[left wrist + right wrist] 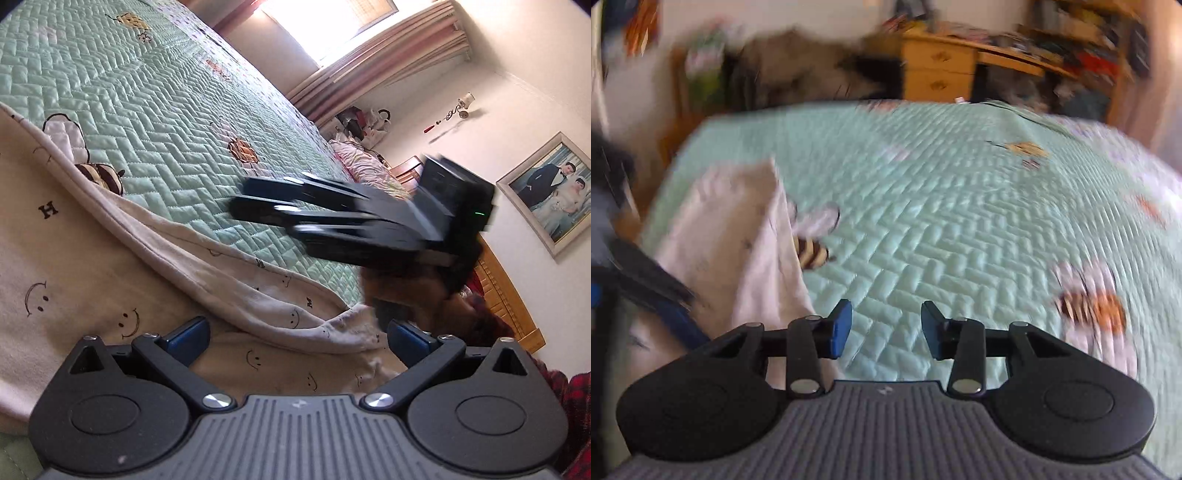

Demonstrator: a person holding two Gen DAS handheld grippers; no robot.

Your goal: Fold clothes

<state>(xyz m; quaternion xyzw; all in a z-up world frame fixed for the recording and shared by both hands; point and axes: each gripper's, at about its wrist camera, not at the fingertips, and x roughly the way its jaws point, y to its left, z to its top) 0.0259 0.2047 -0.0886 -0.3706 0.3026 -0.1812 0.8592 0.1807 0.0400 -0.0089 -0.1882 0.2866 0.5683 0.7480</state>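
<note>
A beige garment [92, 266] printed with smiley faces and letters lies on the bed, its folded edge running across the left wrist view. My left gripper [299, 341] hovers low over it, open wide, with its blue pads clear of the cloth. My right gripper [886, 328] is open above the quilt with nothing between its fingers, and the garment [738, 236] lies to its left. In the left wrist view the right gripper [242, 197] shows as a blurred black tool above the quilt, beyond the garment's edge.
A mint-green quilt [960, 221] with bee and flower patches covers the bed. A wooden headboard [506, 295] and a framed photo [554, 188] are on the right. A wooden desk [942, 70] with clutter stands past the bed's far edge.
</note>
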